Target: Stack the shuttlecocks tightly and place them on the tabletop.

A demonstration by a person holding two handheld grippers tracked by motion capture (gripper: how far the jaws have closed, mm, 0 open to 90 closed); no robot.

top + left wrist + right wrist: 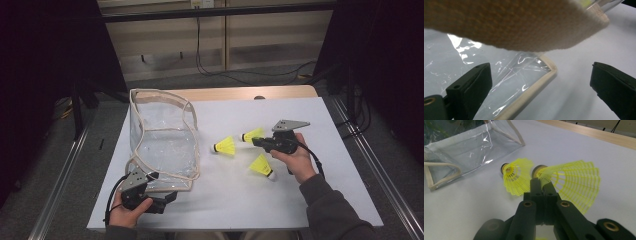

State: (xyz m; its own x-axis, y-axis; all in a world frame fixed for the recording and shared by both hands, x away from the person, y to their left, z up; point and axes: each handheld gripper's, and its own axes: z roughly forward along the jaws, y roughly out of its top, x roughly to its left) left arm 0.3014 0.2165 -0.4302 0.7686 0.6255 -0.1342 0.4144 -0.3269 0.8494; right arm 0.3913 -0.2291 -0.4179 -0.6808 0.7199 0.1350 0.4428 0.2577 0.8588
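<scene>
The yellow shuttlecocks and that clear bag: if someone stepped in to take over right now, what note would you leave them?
Right gripper: fingers shut on the skirt edge of one shuttlecock, out on the white table sheet.
Left gripper: fingers open around the near corner of the clear bag, not pinching it.
Second shuttlecock lies between the bag and the right gripper; third shuttlecock lies nearer the person, beside the right hand.
Done: one shuttlecock gripped. None appears to be in the bag.
Left, probably: steady the bag, drop in the held one, then fetch the other two.
</scene>
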